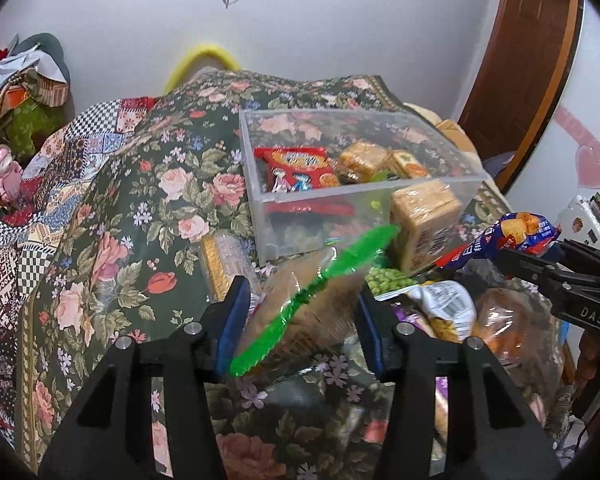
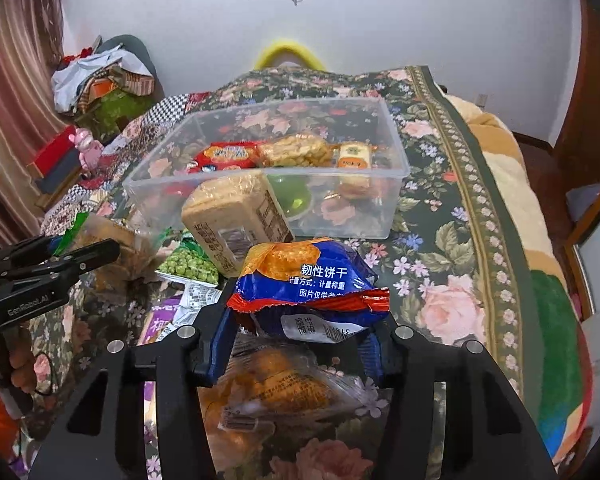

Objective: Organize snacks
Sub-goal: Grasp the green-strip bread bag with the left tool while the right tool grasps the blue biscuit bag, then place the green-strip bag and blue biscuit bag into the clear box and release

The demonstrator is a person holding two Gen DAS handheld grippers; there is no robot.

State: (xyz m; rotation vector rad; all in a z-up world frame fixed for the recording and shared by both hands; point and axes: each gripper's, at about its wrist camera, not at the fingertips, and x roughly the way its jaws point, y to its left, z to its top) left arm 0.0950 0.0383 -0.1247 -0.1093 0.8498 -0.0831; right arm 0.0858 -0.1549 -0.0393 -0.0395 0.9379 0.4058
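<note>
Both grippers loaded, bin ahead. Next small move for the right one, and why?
Probably carry the right gripper forward and up over the near rim of the clear bin. It is shut on the blue biscuit packet, which sits short of the bin; a tan cracker pack leans at the front wall, so clear that first.

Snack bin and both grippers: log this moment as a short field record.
bin: clear tub on the floral bedspread, red packet and wrapped cakes inside
left gripper: shut on green-edged bag
right gripper: shut on blue biscuit packet
loose: pea bag, cracker pack in front of the tub
</note>
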